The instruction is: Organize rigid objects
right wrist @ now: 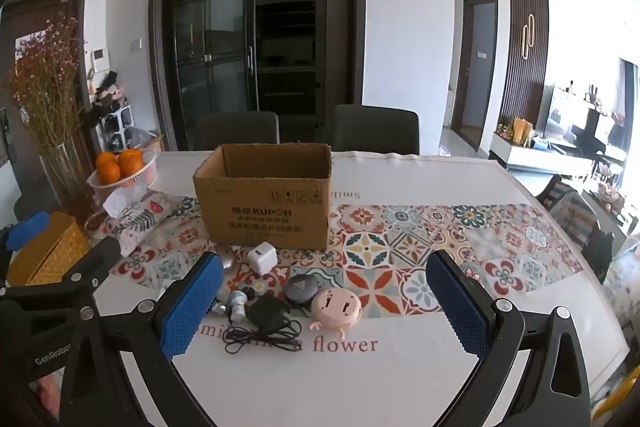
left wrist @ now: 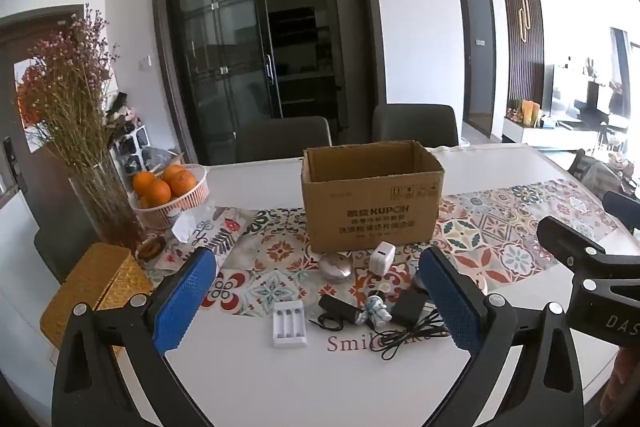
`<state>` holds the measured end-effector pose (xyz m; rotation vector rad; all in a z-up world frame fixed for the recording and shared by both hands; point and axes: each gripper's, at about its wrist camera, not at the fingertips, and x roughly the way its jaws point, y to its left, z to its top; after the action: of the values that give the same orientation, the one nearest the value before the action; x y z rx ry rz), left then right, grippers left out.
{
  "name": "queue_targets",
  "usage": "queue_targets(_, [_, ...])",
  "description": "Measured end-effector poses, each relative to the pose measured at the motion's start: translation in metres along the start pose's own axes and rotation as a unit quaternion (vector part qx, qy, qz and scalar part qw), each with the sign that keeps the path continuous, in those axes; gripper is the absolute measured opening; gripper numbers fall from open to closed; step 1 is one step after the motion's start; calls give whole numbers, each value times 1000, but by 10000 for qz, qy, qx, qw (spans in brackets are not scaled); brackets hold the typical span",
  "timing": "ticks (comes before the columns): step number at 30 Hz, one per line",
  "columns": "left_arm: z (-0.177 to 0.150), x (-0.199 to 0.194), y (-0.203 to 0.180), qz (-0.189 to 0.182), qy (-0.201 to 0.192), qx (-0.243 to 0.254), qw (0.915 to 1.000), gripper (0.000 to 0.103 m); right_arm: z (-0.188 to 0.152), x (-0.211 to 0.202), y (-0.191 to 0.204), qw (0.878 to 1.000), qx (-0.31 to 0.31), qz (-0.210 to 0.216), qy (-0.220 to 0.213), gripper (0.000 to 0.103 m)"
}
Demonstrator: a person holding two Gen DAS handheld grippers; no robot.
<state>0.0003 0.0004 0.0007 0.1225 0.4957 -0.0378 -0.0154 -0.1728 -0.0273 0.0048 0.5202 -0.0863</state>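
- Small rigid objects lie on the table (left wrist: 248,379) in front of the open cardboard box (left wrist: 370,211): white charger (left wrist: 382,257), battery holder (left wrist: 289,323), black adapter (right wrist: 267,309), pink figure (right wrist: 335,307).
- Left gripper (left wrist: 320,303) is wide open, holding nothing.
- Right gripper (right wrist: 326,299) is wide open too, empty.

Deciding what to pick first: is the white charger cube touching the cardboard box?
Apart. The right wrist view shows patterned cloth between the white charger cube and the cardboard box.

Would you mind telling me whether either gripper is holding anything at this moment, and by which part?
Nothing is held. The left gripper and the right gripper both have their jaws wide open above the small items on the white table.
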Motion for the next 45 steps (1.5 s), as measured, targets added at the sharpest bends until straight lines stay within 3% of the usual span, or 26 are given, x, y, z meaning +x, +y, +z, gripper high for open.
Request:
queue_targets(8, [-11, 0, -18, 87, -103, 9, 9999, 103, 0, 1, 0, 10000, 25, -21, -3, 102])
queue_targets(10, [-1, 3, -2, -58, -43, -22, 10000, 103, -1, -1, 0, 10000, 18, -20, -11, 102])
queue_targets(45, [-3, 9, -4, -126, 47, 52, 9999, 103, -1, 5, 1, 9999, 28, 35, 120, 102])
